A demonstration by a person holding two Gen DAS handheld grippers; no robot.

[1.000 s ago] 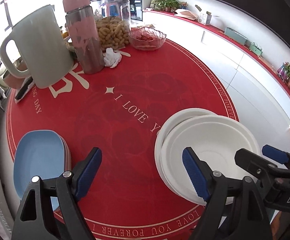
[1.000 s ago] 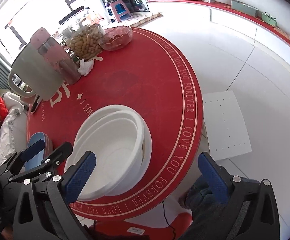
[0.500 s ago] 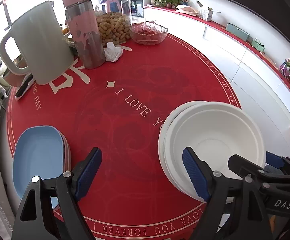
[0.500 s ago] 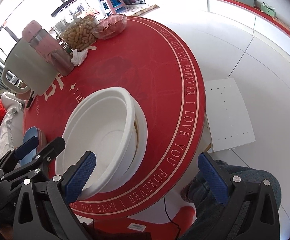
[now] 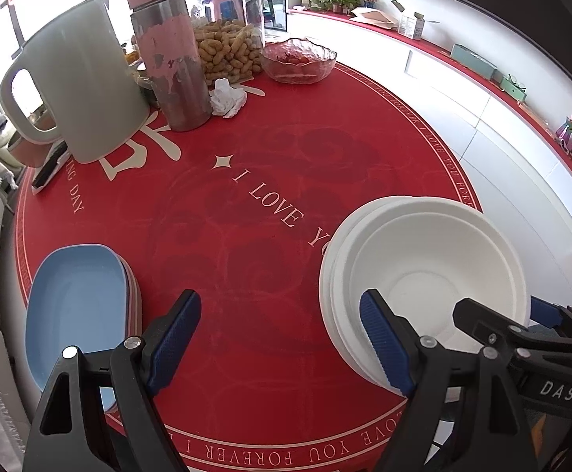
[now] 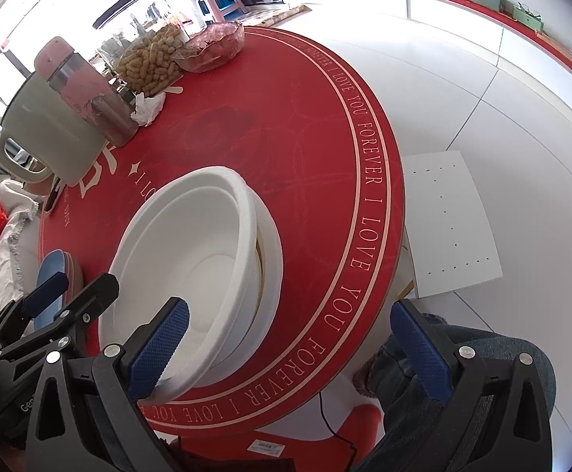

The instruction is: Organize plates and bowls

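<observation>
A stack of white bowls on white plates [image 5: 423, 271] sits at the near right of the round red table [image 5: 270, 181]; it also shows in the right wrist view [image 6: 203, 259]. A stack of blue and pink plates [image 5: 77, 306] lies at the near left edge, and shows in the right wrist view [image 6: 51, 271]. My left gripper [image 5: 278, 338] is open and empty above the table between the two stacks. My right gripper [image 6: 289, 350] is open and empty, its left finger over the bowl stack's near rim. The top bowl sits tilted in the stack.
At the far side stand a pale green kettle [image 5: 77, 90], a pink bottle [image 5: 171, 59], a jar of peanuts [image 5: 226, 39], a glass bowl [image 5: 297, 59] and a crumpled tissue [image 5: 226, 96]. A phone [image 5: 49, 167] lies by the kettle. A white stool [image 6: 447, 224] stands right of the table.
Both grippers have drawn closer to the table and the white stack, which now looks larger. The top bowl has shifted and tilted a little in the stack. Both stay open.
</observation>
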